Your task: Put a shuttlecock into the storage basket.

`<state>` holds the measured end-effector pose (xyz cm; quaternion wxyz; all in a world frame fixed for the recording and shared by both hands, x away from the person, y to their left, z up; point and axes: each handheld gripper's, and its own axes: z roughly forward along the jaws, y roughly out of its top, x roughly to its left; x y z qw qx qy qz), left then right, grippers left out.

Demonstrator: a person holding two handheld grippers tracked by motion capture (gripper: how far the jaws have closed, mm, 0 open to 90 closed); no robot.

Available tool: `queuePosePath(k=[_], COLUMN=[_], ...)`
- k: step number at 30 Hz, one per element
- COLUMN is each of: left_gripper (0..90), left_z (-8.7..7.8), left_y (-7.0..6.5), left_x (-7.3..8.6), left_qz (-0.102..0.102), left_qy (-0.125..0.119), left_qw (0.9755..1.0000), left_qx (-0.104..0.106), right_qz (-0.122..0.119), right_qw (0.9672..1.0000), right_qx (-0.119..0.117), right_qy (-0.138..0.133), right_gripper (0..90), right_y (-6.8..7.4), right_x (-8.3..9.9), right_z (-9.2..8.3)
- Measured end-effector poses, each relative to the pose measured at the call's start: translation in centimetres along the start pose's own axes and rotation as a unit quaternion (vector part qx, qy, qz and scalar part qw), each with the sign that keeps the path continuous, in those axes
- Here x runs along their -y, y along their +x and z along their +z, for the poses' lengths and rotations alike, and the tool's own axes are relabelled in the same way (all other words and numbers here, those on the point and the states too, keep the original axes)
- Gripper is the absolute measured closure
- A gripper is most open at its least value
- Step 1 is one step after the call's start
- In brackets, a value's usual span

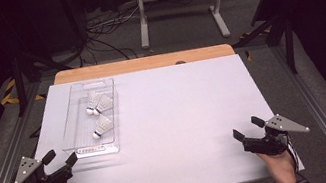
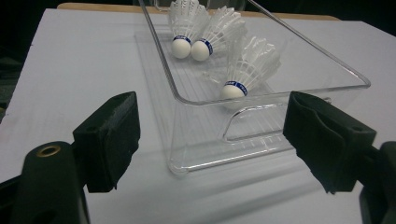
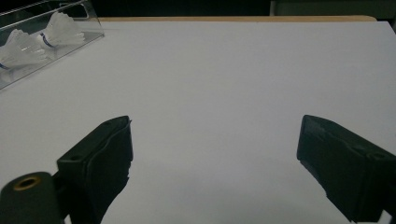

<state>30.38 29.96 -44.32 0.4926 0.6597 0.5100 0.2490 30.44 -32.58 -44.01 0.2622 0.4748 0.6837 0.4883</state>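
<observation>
left gripper fingers wide, nothing held, just short of the near end of the clear rectangular plastic tray on the white counter; three white feather shuttlecocks lie inside it. right gripper fingers wide too, empty, well apart at near right of counter
</observation>
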Motion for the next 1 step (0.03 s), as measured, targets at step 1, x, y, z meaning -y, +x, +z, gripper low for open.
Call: queuePosePath(k=[1], left_gripper=[19.8], left_z=[-0.05], left_y=[0.03], left_x=[-0.04], left_qz=[0.001], left_qy=[0.0], left_qw=[1.0], left_qx=[-0.002], right_qz=[0.0], right_qw=[1.0], right_qx=[-0.001], right_qy=[0.001], right_gripper=[11.1], right_y=[0.01], right_x=[-0.01], right_z=[0.01])
